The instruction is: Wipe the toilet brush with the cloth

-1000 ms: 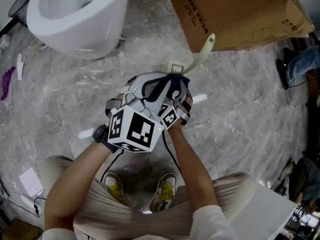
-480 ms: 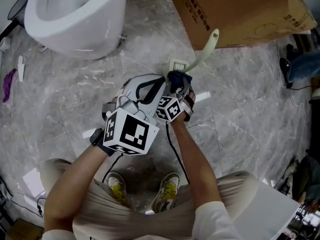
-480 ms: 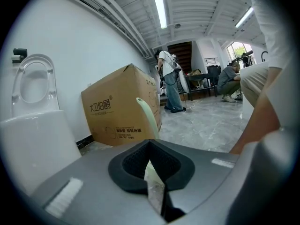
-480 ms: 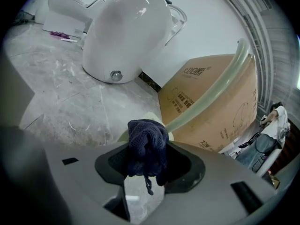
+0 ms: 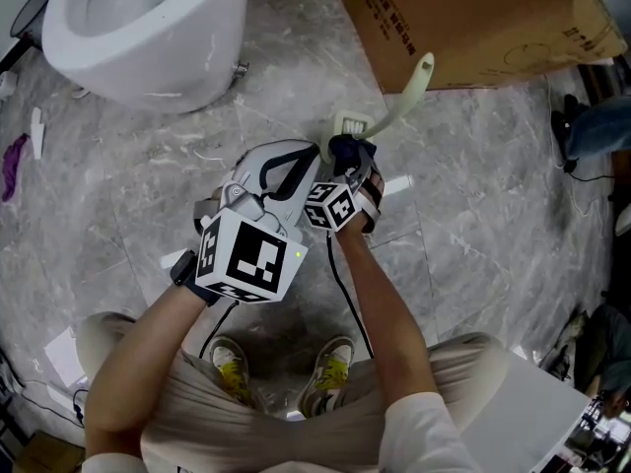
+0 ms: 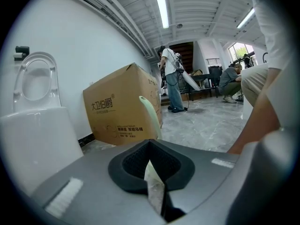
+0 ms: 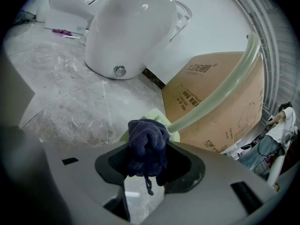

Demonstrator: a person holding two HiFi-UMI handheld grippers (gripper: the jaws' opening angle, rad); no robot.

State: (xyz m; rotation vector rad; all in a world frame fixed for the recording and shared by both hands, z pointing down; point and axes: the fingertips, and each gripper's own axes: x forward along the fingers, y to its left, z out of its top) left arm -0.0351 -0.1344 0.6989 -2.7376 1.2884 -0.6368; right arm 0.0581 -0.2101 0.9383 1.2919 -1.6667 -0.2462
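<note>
The pale green toilet brush (image 5: 399,97) stands tilted over the floor, its handle rising toward the cardboard box and its head (image 5: 352,124) low by the grippers. My left gripper (image 5: 315,158) is shut on the brush's lower end; in the left gripper view a pale strip (image 6: 153,186) sits pinched between the jaws of my left gripper (image 6: 151,162), with the handle (image 6: 150,116) rising beyond. My right gripper (image 5: 349,166) is shut on a dark blue cloth (image 5: 345,150). The right gripper view has the bunched cloth (image 7: 147,144) against the brush (image 7: 215,95), right beside its head.
A white toilet (image 5: 148,28) stands at the back left. A big cardboard box (image 5: 473,18) fills the back right, just behind the brush handle. Grey marble floor (image 5: 473,215) lies all around. A purple scrap (image 5: 14,161) lies at the far left. The person's feet (image 5: 325,372) are below.
Both grippers and the brush have shifted slightly away from me, toward the box. The cloth stays pressed near the brush head, and the handle tip sits a bit higher and further right.
</note>
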